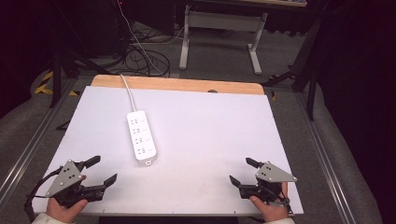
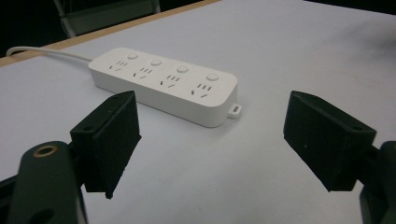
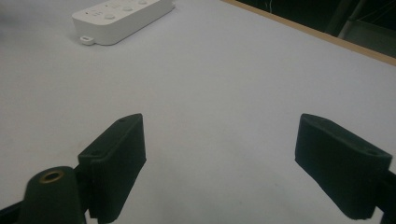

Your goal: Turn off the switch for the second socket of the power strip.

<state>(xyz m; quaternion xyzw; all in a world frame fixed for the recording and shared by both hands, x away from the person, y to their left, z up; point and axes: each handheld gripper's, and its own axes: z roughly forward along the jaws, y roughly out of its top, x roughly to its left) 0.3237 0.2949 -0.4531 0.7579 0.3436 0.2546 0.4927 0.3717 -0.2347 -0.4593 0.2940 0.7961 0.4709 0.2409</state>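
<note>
A white power strip [image 1: 142,138] with several sockets and round buttons lies left of the middle of the white table top [image 1: 210,126], its cord running to the far edge. In the left gripper view the power strip [image 2: 166,84] lies a short way ahead of the jaws. My left gripper [image 1: 104,170] rests at the near left corner, held by a hand, jaws wide apart and empty. My right gripper [image 1: 243,171] sits at the near right, open too, with nothing between its jaws. The right gripper view has the power strip [image 3: 121,16] far off at upper left.
A wooden strip [image 1: 177,85] borders the table's far edge. Beyond it on the floor are tangled cables [image 1: 140,58] and a white desk frame [image 1: 219,35]. Metal rails [image 1: 322,154] run along both sides of the table.
</note>
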